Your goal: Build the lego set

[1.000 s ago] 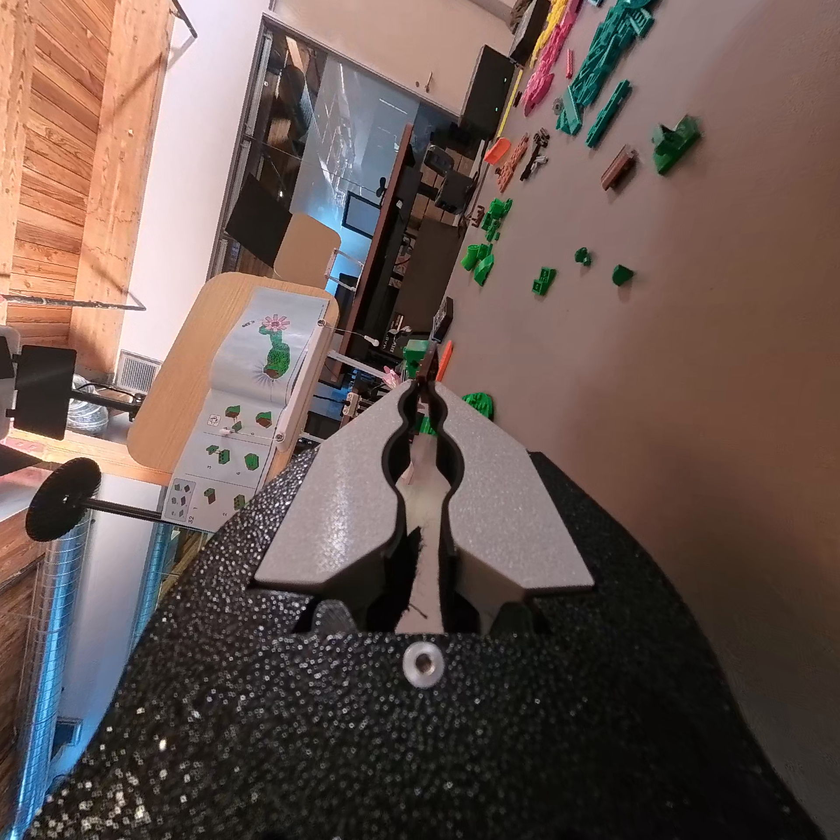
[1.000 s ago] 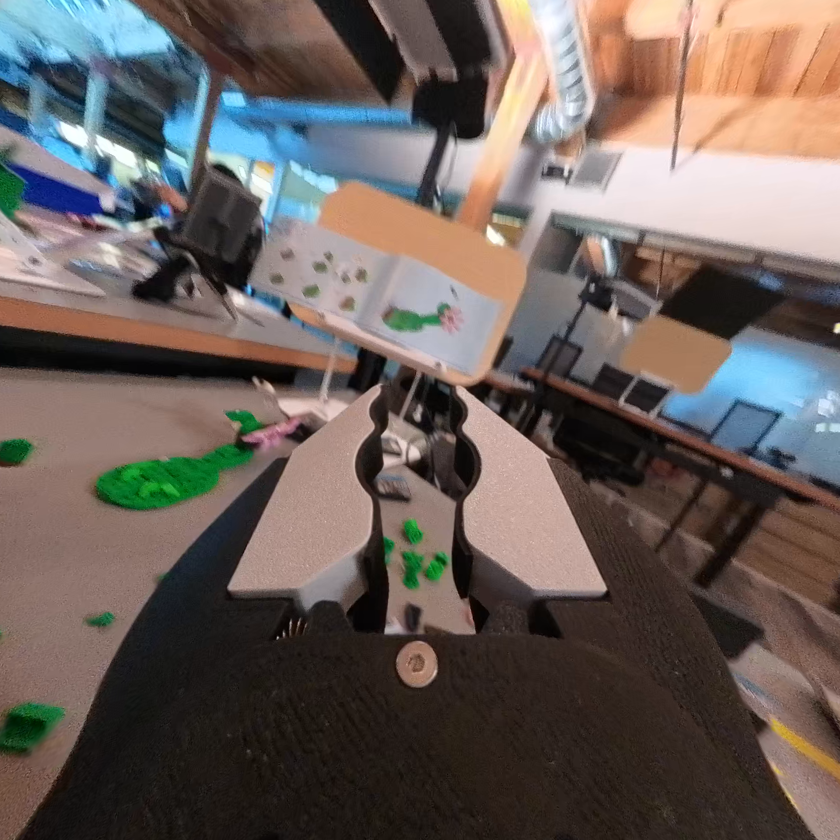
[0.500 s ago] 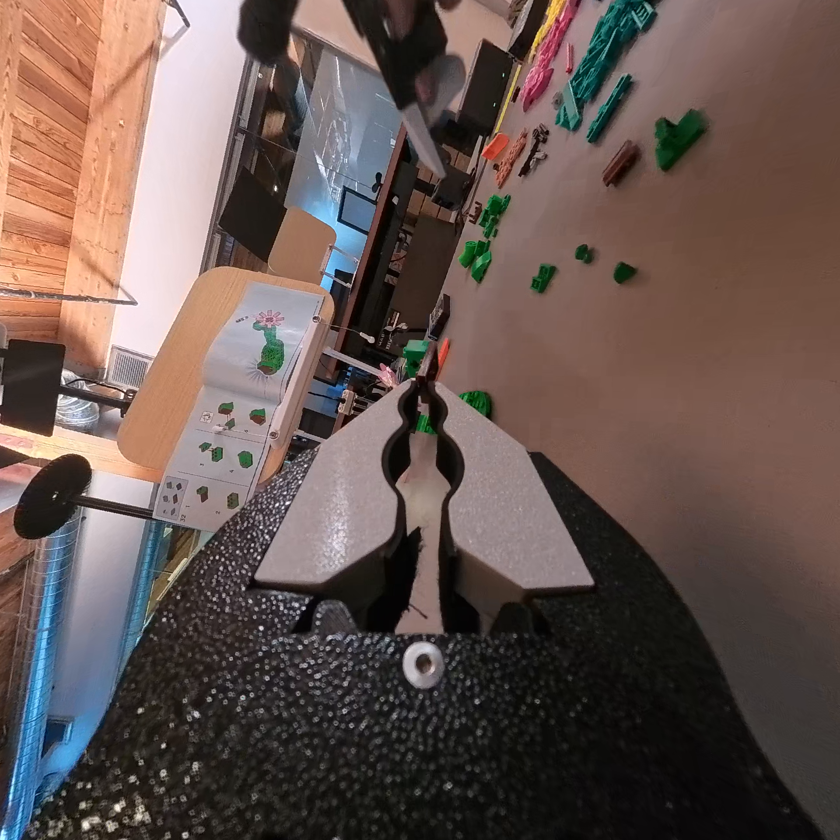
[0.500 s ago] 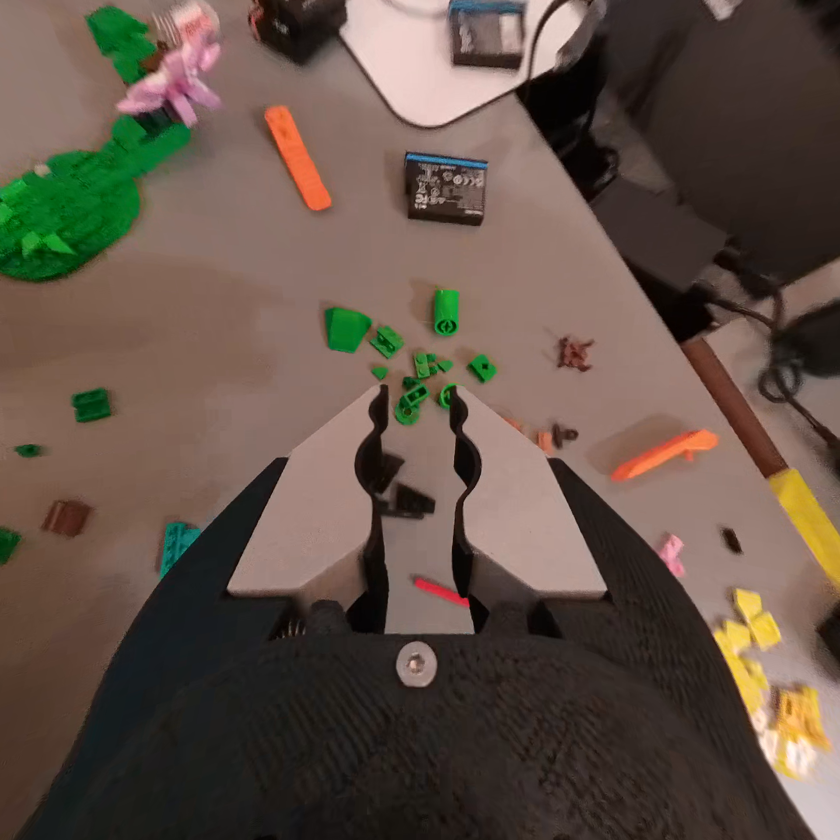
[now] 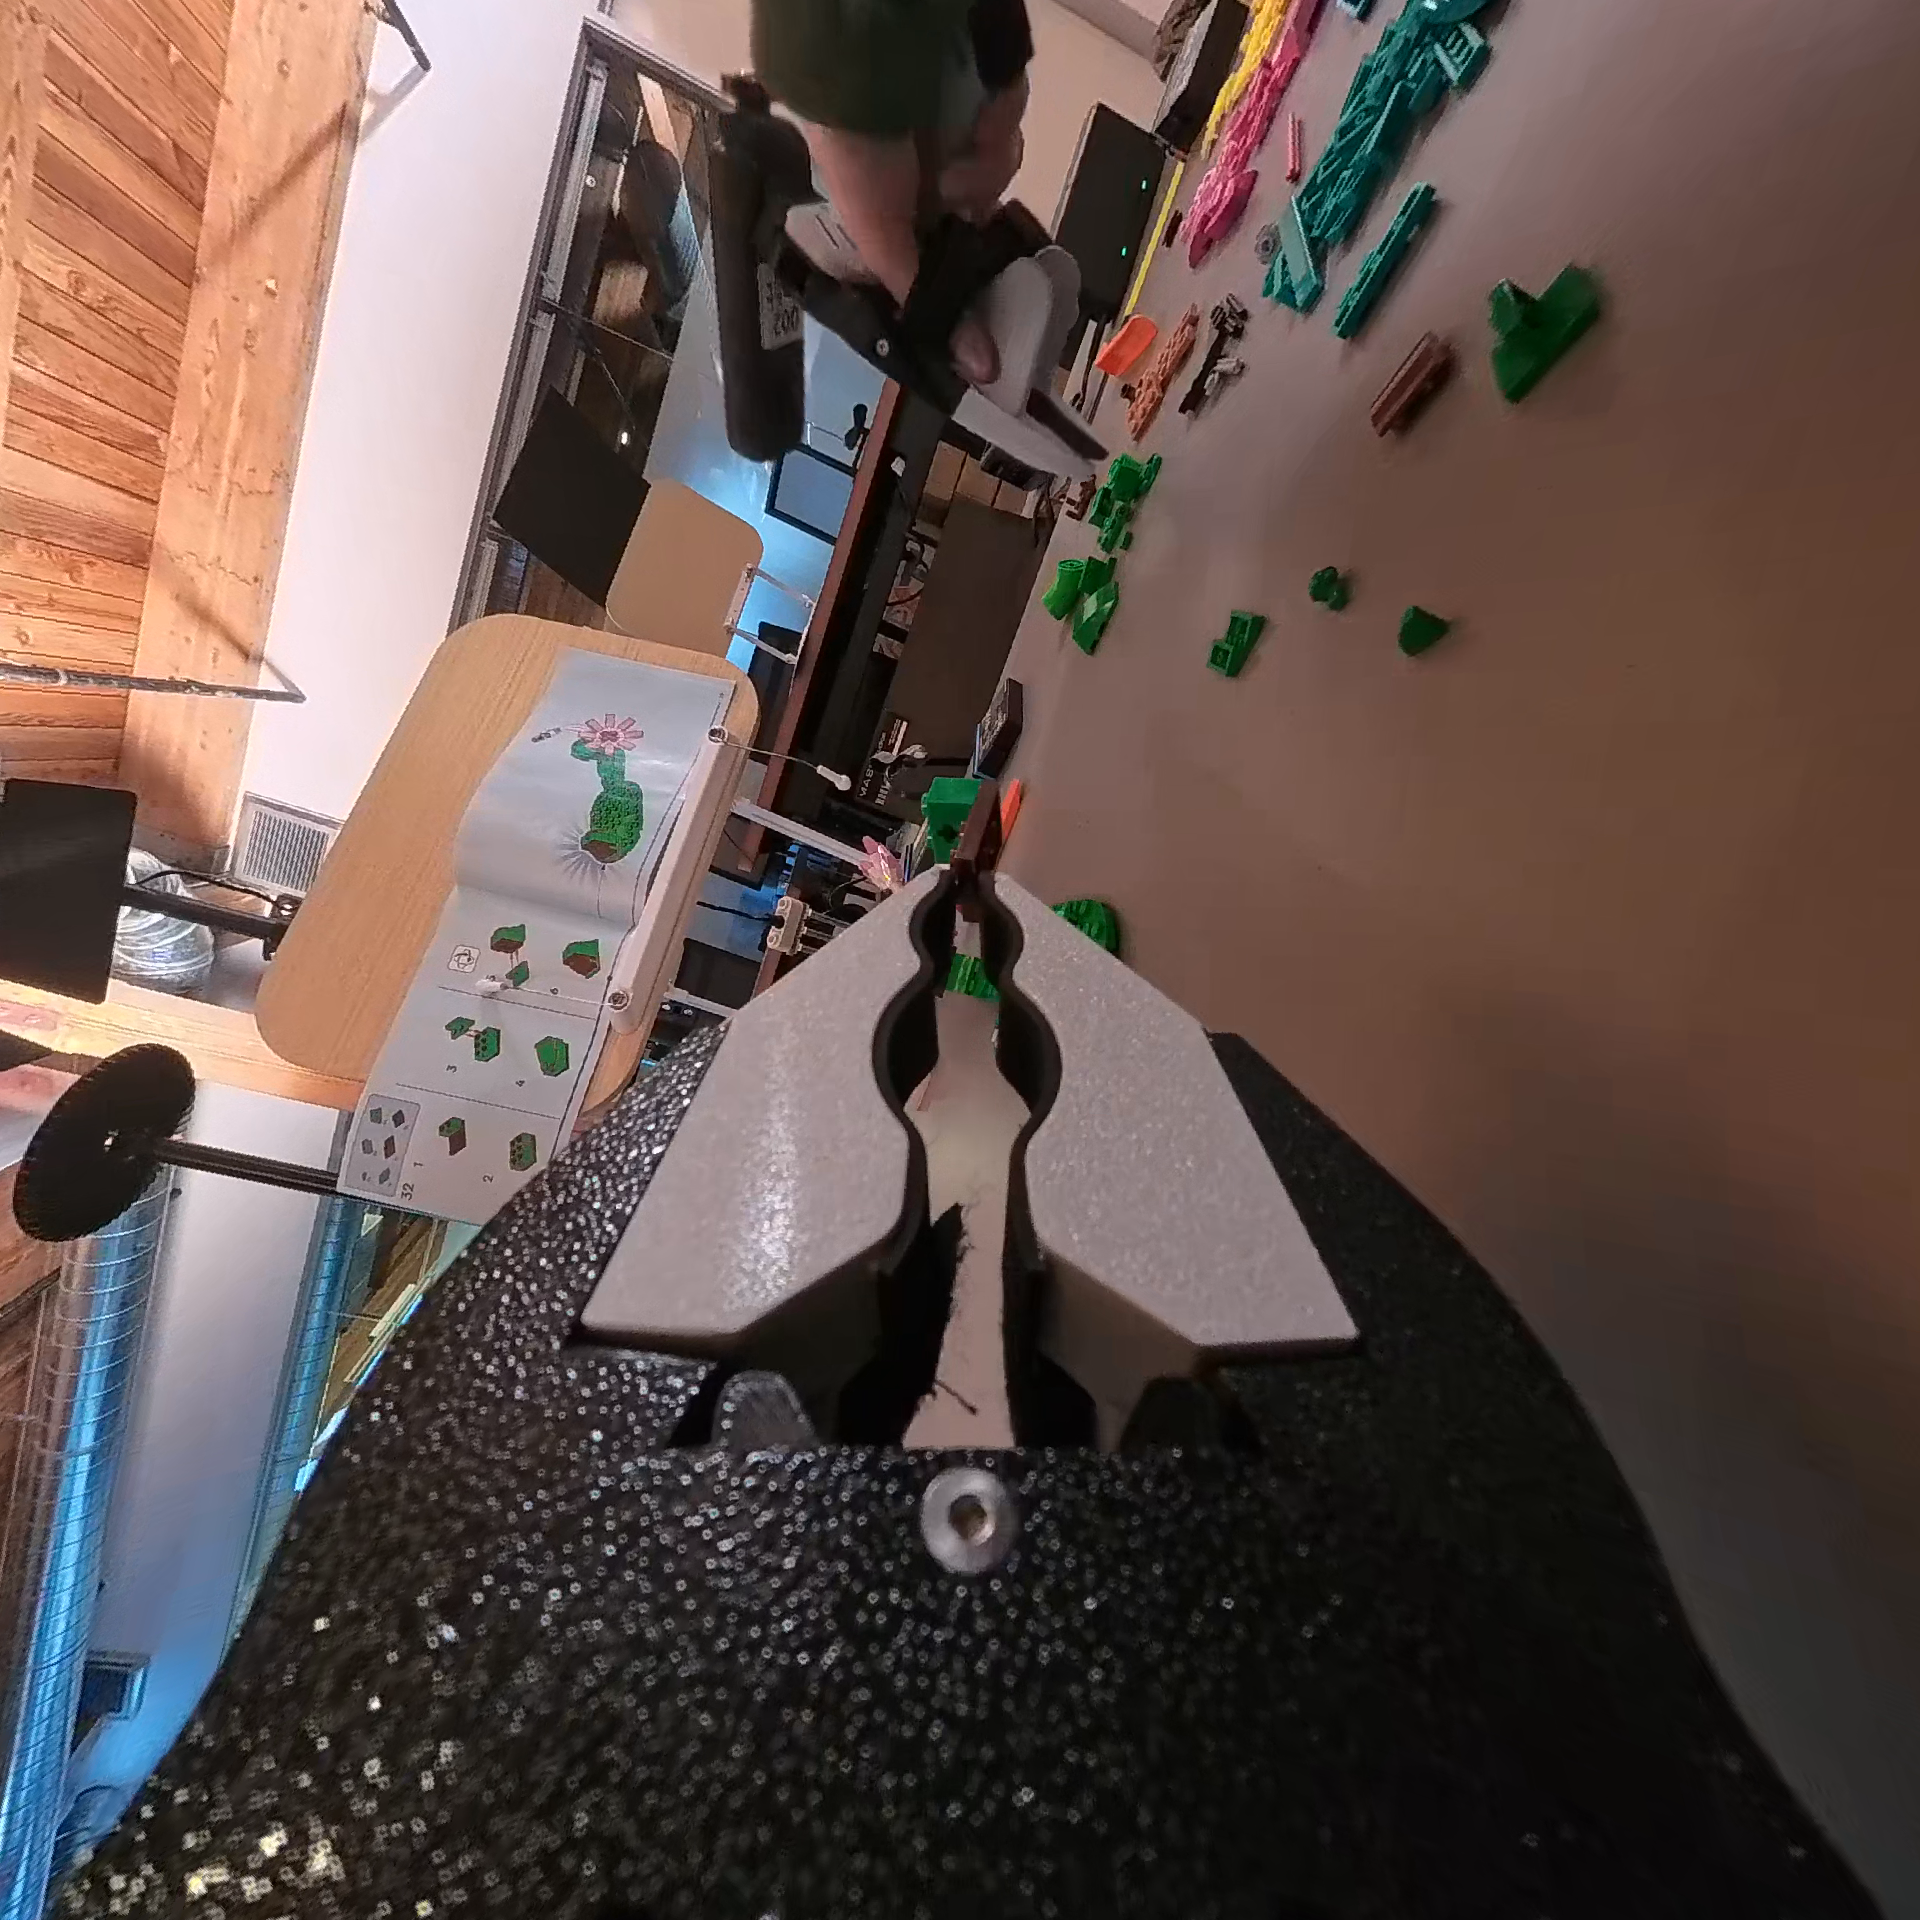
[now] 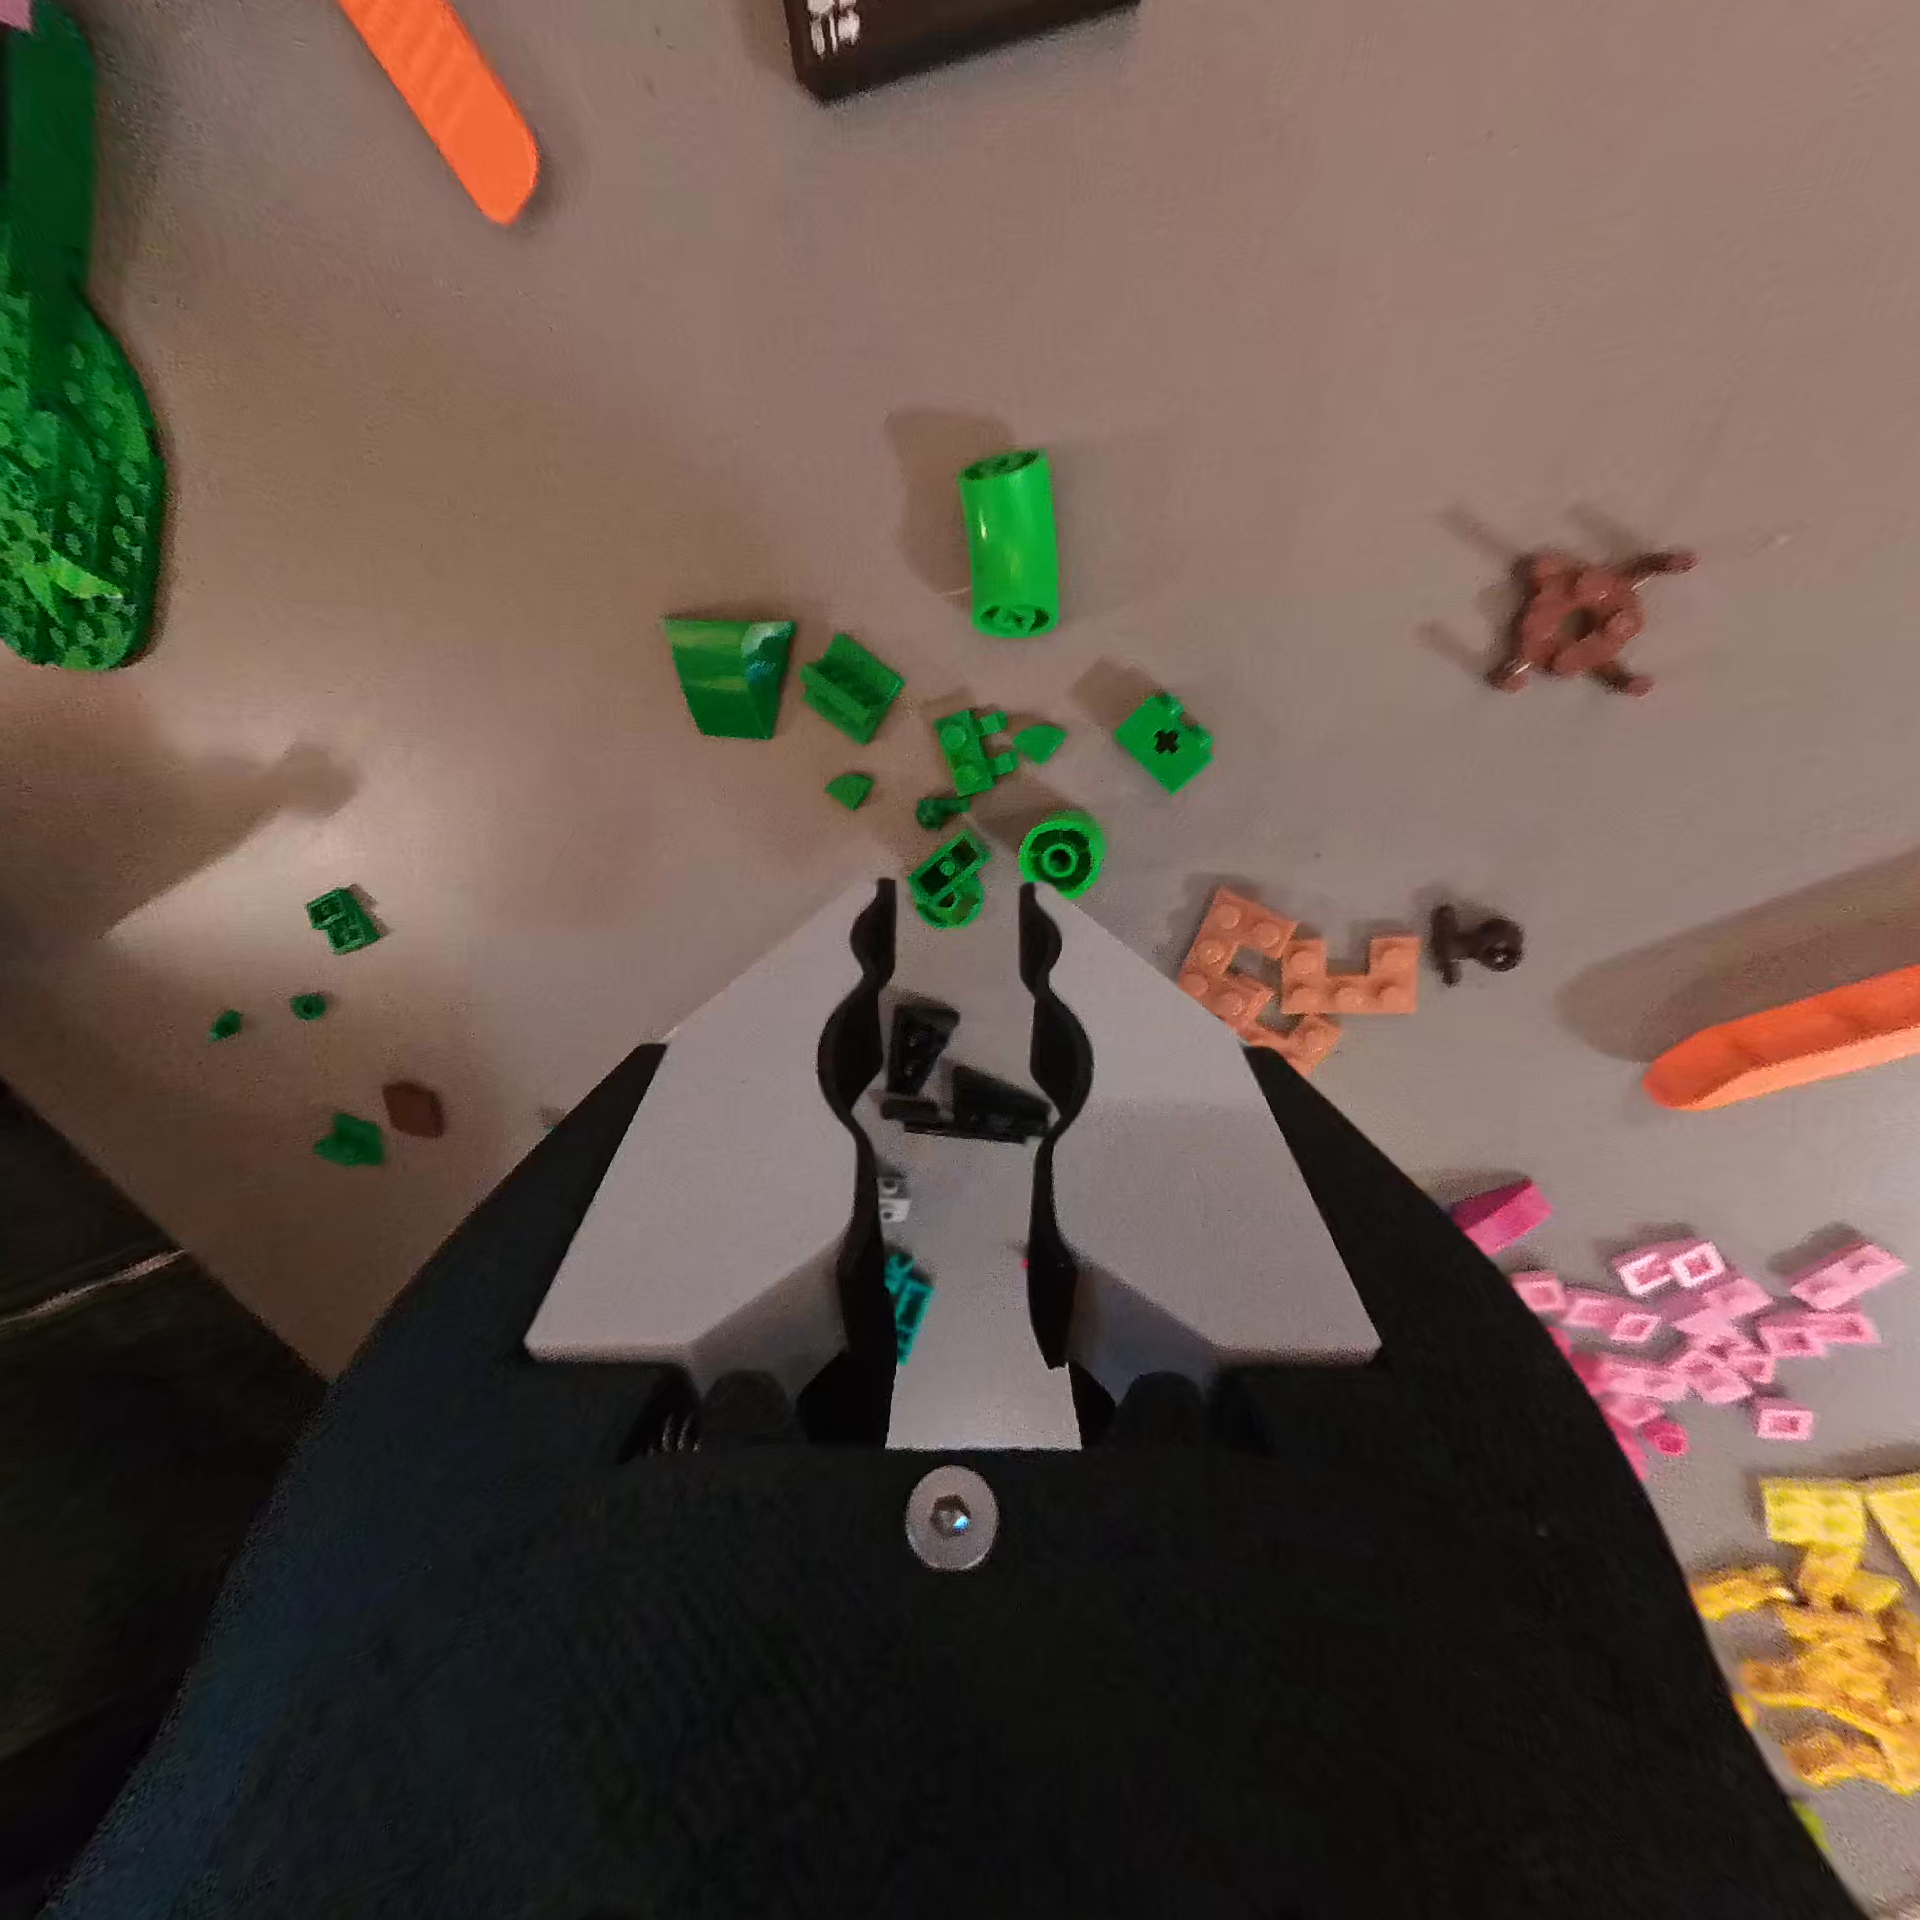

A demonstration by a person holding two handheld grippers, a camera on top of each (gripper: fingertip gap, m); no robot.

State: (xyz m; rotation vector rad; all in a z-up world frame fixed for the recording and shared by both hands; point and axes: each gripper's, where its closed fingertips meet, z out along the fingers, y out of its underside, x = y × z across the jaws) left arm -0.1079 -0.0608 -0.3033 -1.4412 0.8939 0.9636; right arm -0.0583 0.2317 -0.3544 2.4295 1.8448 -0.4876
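My left gripper [image 5: 971,891] is shut on a small brown lego piece [image 5: 982,836] that sticks out past its tips; it is rolled sideways, with the table [image 5: 1558,935] on its right. My right gripper [image 6: 954,899] is open and empty, pointing down over a cluster of small green pieces. A green clip piece [image 6: 948,883] lies just beyond its tips, with a green round piece [image 6: 1060,854] beside it. A green cylinder [image 6: 1008,540] and a green wedge [image 6: 727,675] lie farther off. The right gripper [image 5: 997,343] also shows far off in the left wrist view, held by a hand.
A green cactus build [image 6: 62,468] lies at the left. Orange plates [image 6: 1299,977], a brown piece [image 6: 1579,623], two orange separators [image 6: 457,94] [image 6: 1787,1039], pink pieces [image 6: 1704,1320] and yellow pieces [image 6: 1839,1621] lie around. The instruction booklet [image 5: 551,914] stands on a wooden stand. The right tips stand about 6 centimeters off the green cylinder [image 6: 1008,540].
My right gripper swung down from facing the booklet and has dropped closer over the green pieces, staying open. It came into the left wrist view. My left gripper barely moved.
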